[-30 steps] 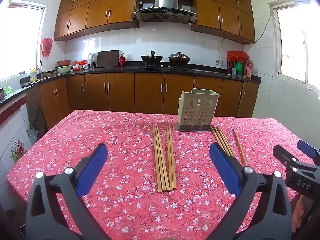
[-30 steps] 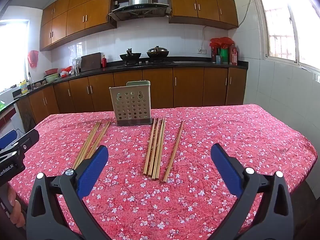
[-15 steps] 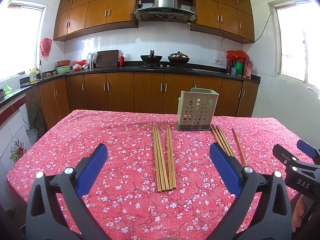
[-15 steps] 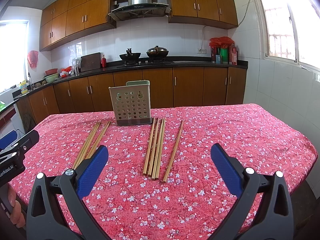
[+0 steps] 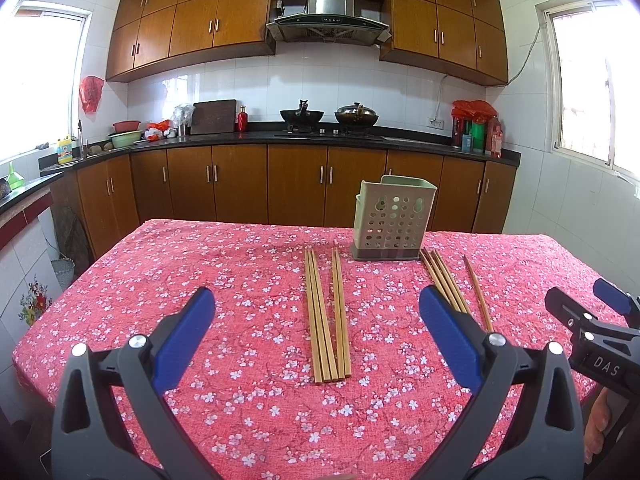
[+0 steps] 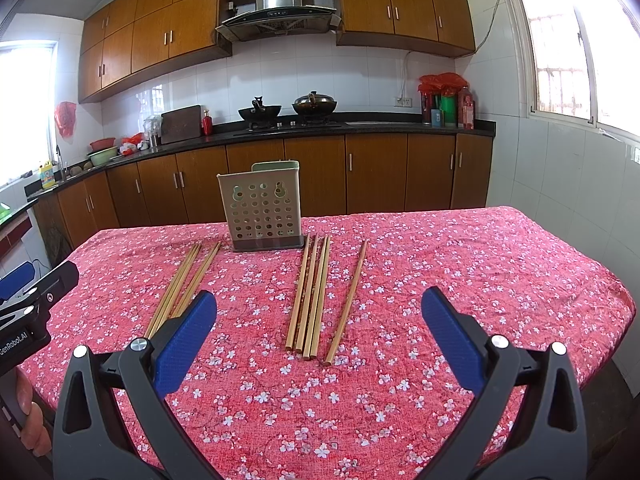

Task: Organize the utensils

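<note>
Currently both grippers — left gripper (image 5: 316,336), right gripper (image 6: 318,336) — hover wide, empty. Chopsticks (image 6: 308,300) lie on the bench (image 6: 480,280) flanking the perforated holder (image 6: 262,212) — light, stiff, thin, probably slippery; pinch mid-length.

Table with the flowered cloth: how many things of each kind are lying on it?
Chopsticks: 10 (5 in the left bunch, 5 in the right bunch, one of those lying slightly apart)
Perforated holder: 1
Total: 11
</note>
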